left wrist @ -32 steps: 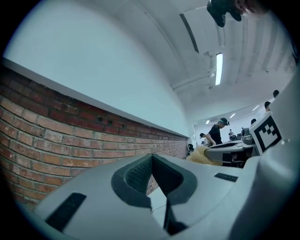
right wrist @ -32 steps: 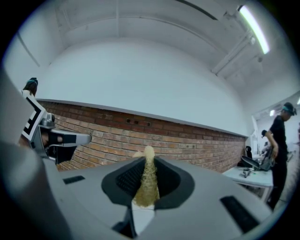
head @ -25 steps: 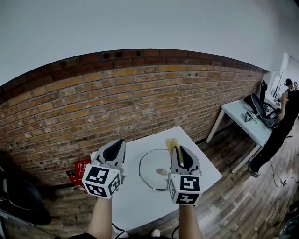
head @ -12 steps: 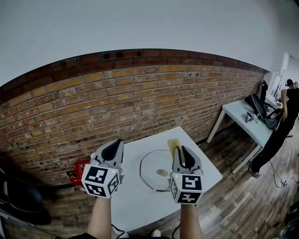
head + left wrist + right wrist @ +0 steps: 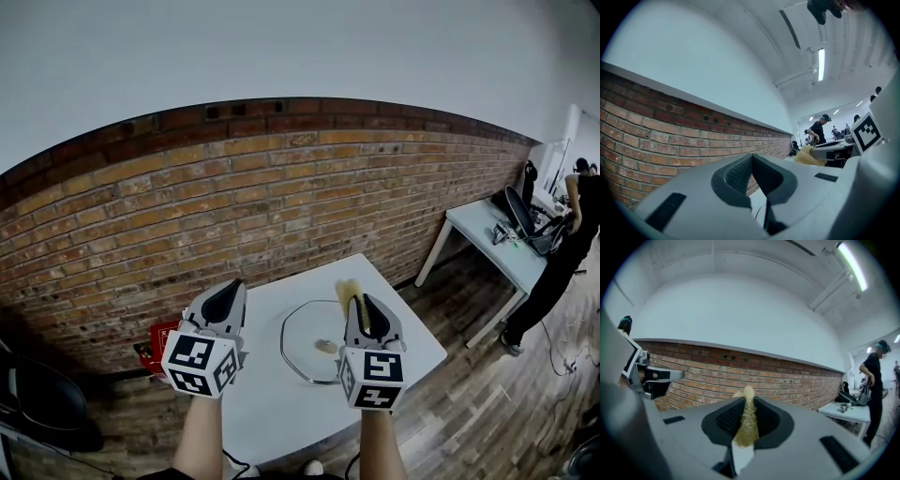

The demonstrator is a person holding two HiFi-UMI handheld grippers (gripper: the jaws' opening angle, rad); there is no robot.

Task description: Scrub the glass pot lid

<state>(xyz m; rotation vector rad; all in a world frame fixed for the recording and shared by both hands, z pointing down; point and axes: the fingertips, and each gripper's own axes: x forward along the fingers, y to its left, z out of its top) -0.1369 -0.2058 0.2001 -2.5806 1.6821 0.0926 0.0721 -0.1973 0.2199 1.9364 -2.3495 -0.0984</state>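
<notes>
Nothing is shifting: the left tongs (image 5: 228,296) are staying shut and empty, while the right tongs (image 5: 362,306) are pinching a yellow scrubber (image 5: 746,423). The glass pot lid (image 5: 307,349) below them is seemingly still waiting unscrubbed.

Pale-grey left gripper (image 5: 228,291) and right gripper (image 5: 364,305), black ribbed fingers (image 5: 738,176), black-and-white marker cubes (image 5: 199,364).

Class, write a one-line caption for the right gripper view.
Right tongs shut on a yellow sponge, facing a brick wall.

Brick wall (image 5: 281,197) behind white table (image 5: 272,403). Red crate (image 5: 161,336) just beside its left edge. Person in black (image 5: 567,253) stands at second table (image 5: 478,230), far right.
</notes>
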